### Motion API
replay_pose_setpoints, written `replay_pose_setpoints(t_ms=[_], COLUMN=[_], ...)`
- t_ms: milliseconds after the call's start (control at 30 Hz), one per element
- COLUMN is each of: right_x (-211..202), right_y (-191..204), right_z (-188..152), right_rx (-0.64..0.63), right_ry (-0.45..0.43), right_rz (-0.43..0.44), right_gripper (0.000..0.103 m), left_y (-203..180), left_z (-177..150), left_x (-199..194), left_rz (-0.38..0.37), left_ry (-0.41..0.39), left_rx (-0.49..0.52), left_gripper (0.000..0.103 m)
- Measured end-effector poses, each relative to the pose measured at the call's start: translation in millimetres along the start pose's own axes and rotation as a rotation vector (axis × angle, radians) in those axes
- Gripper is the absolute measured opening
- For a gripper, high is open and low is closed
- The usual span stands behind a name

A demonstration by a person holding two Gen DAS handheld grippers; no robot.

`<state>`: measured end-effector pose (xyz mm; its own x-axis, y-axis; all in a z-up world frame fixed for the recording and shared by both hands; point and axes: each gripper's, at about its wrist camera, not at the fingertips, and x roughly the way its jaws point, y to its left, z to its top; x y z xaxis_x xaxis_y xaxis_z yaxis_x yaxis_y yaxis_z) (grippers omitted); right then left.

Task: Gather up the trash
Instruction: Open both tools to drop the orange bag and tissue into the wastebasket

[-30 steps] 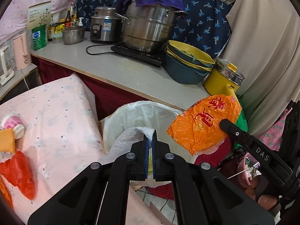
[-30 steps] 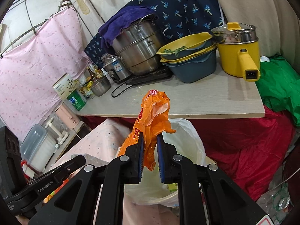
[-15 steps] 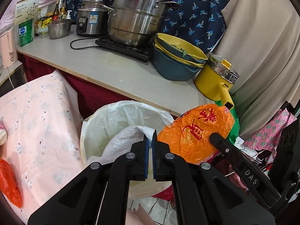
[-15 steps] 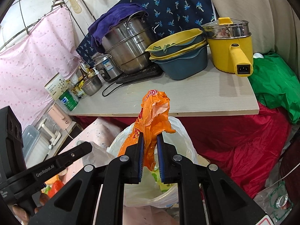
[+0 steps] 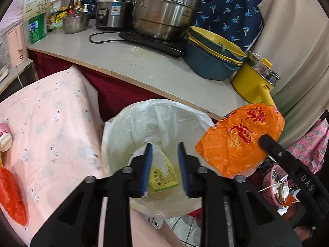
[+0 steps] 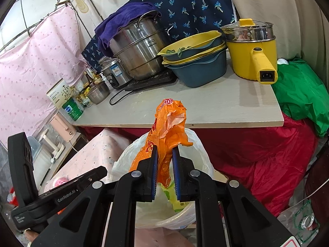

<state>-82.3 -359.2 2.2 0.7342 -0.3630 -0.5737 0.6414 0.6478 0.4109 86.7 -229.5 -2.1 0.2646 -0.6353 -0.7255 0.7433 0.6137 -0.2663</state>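
A trash bin lined with a white plastic bag [image 5: 123, 135] stands below the counter; it also shows in the right wrist view [image 6: 199, 154]. A yellow-green packet [image 5: 162, 175] and crumpled white plastic [image 5: 158, 146] lie inside it. My left gripper [image 5: 164, 152] is open and empty right above the bin mouth. My right gripper [image 6: 165, 158] is shut on an orange plastic bag [image 6: 168, 123] and holds it over the bin; the bag shows in the left wrist view [image 5: 242, 140] at the bin's right rim.
A pink-clothed table [image 5: 47, 123] lies left of the bin, with a red plastic bag [image 5: 12, 195] on it. The counter [image 5: 144, 68] behind carries a steel pot [image 5: 164, 14], stacked basins [image 5: 211, 57] and a yellow electric pot [image 5: 257, 78]. A pink basket [image 5: 275, 183] sits at right.
My left gripper has moved over the bin and opened, letting go of the white plastic, which now lies in the bin. My right gripper has come closer to the bin with the orange bag.
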Motion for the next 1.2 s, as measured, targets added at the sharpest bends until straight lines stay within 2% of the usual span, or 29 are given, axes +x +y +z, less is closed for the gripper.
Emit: replay_pose_setpoints(t_ms=[33, 133, 533, 867, 1200], right_x=[1.1, 4.3, 16.6, 16.8, 8.9], right_y=[1.3, 5.8, 33.8, 65.4, 97.8], right_z=[0.4, 1.4, 4.8, 6.3, -1.8], right_rx=[-0.002, -0.009, -0.051, -0.107, -0.157], right_ry=[0.001, 0.003, 0.007, 0.001, 0.012], right_rz=[0.001, 0.009, 0.050, 0.081, 0.117], right_gripper=[0.014, 0.016, 0.024, 0.033, 0.036], left_y=[3.2, 9.5, 26.6, 43.3, 69.5], left_z=[-0.5, -0.5, -0.7, -2.9, -10.5], left_x=[-0.8, -4.9, -30.7, -55.3, -85.6], left_rz=[0.011, 0.030, 0.146, 0.236, 0.295], left_ry=[-0.006, -0.021, -0.103, -0.163, -0.203], left_rx=[-0.003, -0.007, 0.002, -0.011, -0.061], left_gripper=[0.041, 0.052, 0.070, 0.076, 0.076])
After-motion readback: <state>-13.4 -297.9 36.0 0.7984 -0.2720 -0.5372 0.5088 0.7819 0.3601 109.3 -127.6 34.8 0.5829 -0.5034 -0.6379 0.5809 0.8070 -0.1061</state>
